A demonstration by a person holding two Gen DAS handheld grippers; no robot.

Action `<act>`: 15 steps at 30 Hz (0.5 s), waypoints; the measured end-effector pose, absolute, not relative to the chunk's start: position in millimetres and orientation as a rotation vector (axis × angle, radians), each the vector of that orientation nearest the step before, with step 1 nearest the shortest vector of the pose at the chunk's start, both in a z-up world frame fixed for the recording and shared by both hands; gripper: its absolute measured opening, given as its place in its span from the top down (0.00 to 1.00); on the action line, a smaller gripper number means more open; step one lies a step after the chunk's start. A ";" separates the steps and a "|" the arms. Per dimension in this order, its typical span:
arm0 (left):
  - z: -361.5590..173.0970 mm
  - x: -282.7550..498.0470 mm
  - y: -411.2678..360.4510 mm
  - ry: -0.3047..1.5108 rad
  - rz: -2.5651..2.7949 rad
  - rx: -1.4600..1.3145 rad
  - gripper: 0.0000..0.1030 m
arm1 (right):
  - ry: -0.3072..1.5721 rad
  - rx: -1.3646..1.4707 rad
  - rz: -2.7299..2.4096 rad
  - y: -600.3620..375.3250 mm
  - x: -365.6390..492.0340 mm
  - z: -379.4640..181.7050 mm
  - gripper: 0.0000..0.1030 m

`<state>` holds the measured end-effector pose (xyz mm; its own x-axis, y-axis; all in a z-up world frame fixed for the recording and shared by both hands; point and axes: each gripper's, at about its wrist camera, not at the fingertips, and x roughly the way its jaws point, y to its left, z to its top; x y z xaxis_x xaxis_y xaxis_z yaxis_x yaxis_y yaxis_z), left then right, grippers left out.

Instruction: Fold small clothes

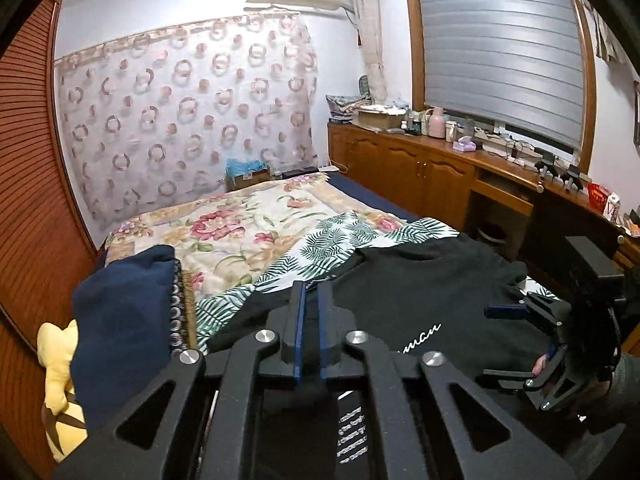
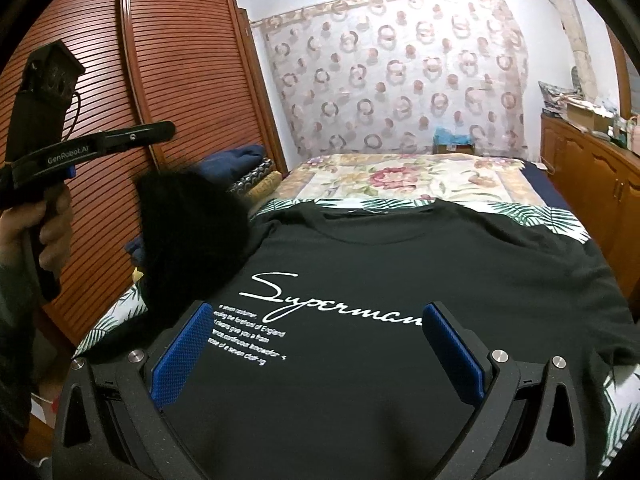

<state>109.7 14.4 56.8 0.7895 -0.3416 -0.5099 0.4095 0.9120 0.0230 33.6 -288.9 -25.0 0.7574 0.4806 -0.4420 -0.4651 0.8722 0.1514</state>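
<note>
Right wrist view: black T-shirt, printed side up, lay flat on the leaf-print sheet directly ahead of the right tongs, whose jaws stood wide and empty. Left tongs, raised beside the shirt's blurred sleeve, showed a narrow gap with nothing between the pads.
</note>
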 end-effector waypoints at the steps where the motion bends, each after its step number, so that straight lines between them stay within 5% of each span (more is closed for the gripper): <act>1: 56.0 108.1 14.5 0.520 -0.413 0.128 0.69 | 0.490 0.029 0.514 -288.2 33.8 -24.6 0.00; 2: 54.5 105.4 16.4 0.515 -0.419 0.116 0.56 | 0.489 0.024 0.511 -287.6 33.2 -24.5 0.00; 8: 43.2 92.5 37.7 0.518 -0.387 0.070 0.25 | 0.476 -0.013 0.543 -280.7 34.0 -17.9 0.04; 15: 15.3 70.7 69.2 0.526 -0.266 0.033 0.22 | 0.483 -0.094 0.645 -261.6 53.7 -5.9 0.26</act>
<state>70.7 69.2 15.3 0.8313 -0.2423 -0.5002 0.2591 0.9652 -0.0369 53.7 -261.6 -5.9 0.6928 0.5549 -0.4605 -0.5979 0.7991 0.0634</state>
